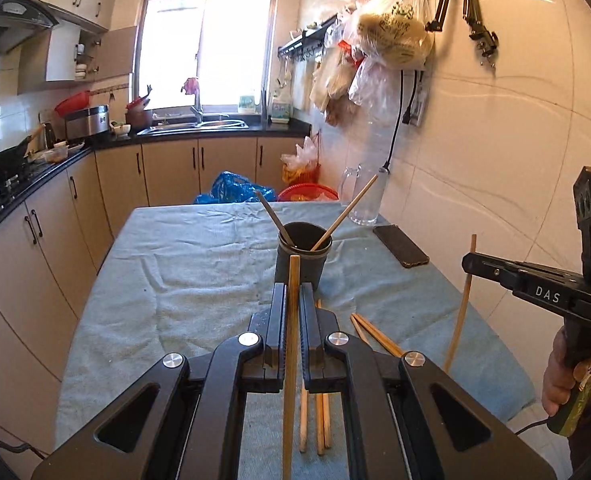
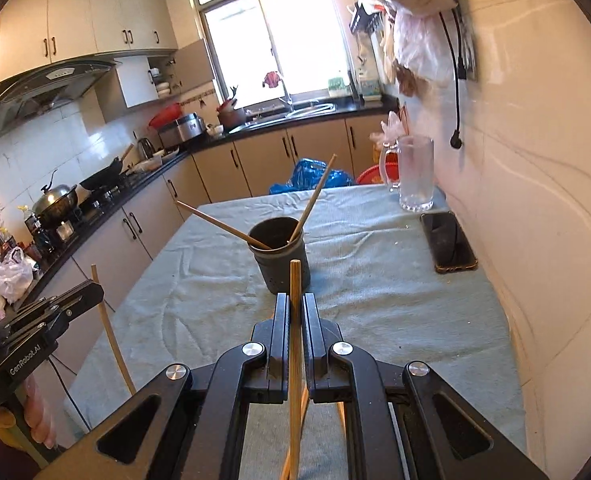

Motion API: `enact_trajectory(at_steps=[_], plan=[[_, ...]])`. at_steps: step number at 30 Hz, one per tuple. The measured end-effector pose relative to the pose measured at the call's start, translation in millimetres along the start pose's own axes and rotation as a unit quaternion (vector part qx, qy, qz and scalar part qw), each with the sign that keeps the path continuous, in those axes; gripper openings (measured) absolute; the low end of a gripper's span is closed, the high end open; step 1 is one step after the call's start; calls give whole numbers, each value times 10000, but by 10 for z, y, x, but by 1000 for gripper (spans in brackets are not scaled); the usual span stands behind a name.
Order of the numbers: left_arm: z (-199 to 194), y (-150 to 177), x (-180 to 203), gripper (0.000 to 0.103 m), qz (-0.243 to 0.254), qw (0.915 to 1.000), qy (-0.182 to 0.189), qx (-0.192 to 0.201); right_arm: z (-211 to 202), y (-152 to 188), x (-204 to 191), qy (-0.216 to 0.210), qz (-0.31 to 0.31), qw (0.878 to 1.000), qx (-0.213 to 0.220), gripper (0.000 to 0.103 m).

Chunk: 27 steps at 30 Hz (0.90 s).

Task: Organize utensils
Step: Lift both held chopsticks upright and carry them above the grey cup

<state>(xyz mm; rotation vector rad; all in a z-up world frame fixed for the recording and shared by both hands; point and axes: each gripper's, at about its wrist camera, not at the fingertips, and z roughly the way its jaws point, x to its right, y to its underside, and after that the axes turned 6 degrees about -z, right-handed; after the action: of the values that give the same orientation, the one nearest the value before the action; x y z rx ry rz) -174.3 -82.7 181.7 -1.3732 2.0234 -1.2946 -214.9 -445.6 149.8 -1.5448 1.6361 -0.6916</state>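
Note:
A dark round utensil holder (image 1: 302, 254) stands on the towel-covered table (image 1: 199, 264) with two wooden chopsticks leaning in it. My left gripper (image 1: 293, 294) is shut on an upright wooden chopstick (image 1: 292, 320), just short of the holder. Several loose chopsticks (image 1: 375, 334) lie on the towel below it. My right gripper (image 2: 294, 304) is shut on another upright chopstick (image 2: 294, 344), short of the holder (image 2: 281, 258). The right gripper also shows in the left wrist view (image 1: 471, 260), and the left gripper in the right wrist view (image 2: 95, 286).
A black phone (image 1: 400, 245) lies on the table near the tiled wall. A glass mug (image 2: 413, 174) stands at the far right corner. Kitchen counters run along the left. Bags and a red basket (image 1: 307, 192) sit beyond the table's far end.

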Motion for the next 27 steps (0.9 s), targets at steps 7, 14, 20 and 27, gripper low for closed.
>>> enact_trajectory(at_steps=[7, 14, 20, 27], plan=[[-250, 48, 1, 5, -140, 9997, -24, 177, -195, 24, -108, 61, -219, 9996, 172, 6], [-376, 27, 22, 5, -205, 9993, 27, 320, -346, -6, -158, 60, -308, 9989, 349, 6], [-358, -68, 79, 5, -140, 9992, 106, 372, -408, -68, -146, 70, -335, 9985, 434, 6], [-221, -252, 152, 5, -8, 9991, 199, 386, -381, -219, -112, 61, -352, 9982, 488, 6]])
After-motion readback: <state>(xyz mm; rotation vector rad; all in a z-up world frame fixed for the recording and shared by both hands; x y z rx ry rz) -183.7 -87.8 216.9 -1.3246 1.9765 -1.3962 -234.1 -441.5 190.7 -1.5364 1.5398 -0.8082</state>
